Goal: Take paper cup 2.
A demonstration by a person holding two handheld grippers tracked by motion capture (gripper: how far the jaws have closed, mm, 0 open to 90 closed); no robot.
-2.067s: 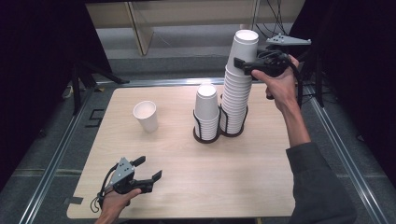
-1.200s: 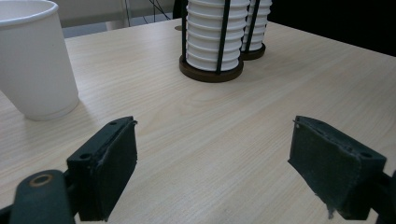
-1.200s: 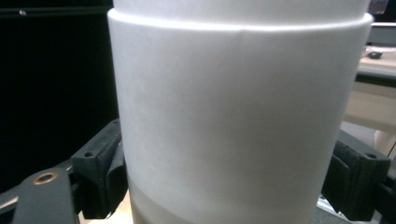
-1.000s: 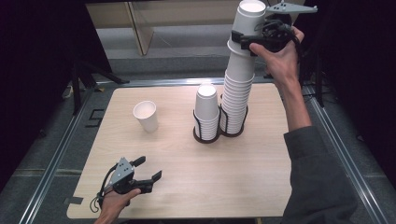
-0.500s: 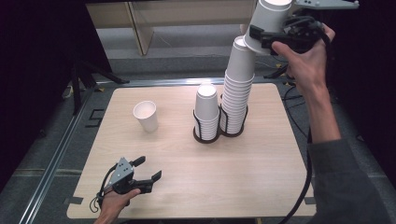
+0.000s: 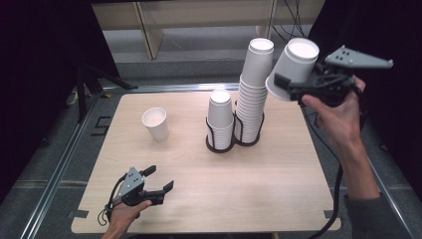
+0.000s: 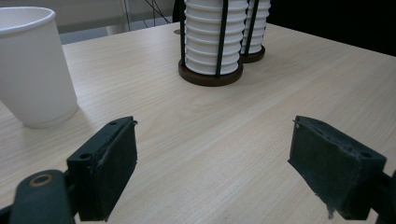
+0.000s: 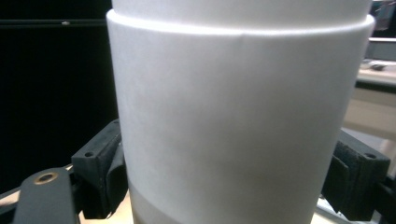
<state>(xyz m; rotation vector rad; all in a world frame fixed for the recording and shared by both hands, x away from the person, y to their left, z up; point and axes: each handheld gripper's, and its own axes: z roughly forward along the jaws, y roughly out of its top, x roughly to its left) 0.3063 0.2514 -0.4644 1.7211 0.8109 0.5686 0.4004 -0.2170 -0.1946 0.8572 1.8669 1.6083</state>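
Near edge of the wooden table, high view: left gripper resting low on the tabletop in the person's left hand, jaws apart with nothing between them. Seen along those jaws in the left gripper view: bare wood grain in the gap, both black pads clear of any object.

Farther in, left of centre: a single white paper cup standing upright and alone on the table — the same cup large at the left edge of the left gripper view, well beyond the jaw.

Mid-table: two black wire cup holders side by side, touching. Short stack of cups in the left holder, tall stack of cups in the right one, rising well above its neighbour. From the left gripper view, just the ringed lower parts of both stacks and their dark round bases.

Farthest and highest, right of the tall stack: right gripper held in the air by the right hand, clamped on a white paper cup — cup tilted, mouth up and toward the camera, clear of the stack's top. Right gripper view: cup wall close up, a black pad pressed against each side.
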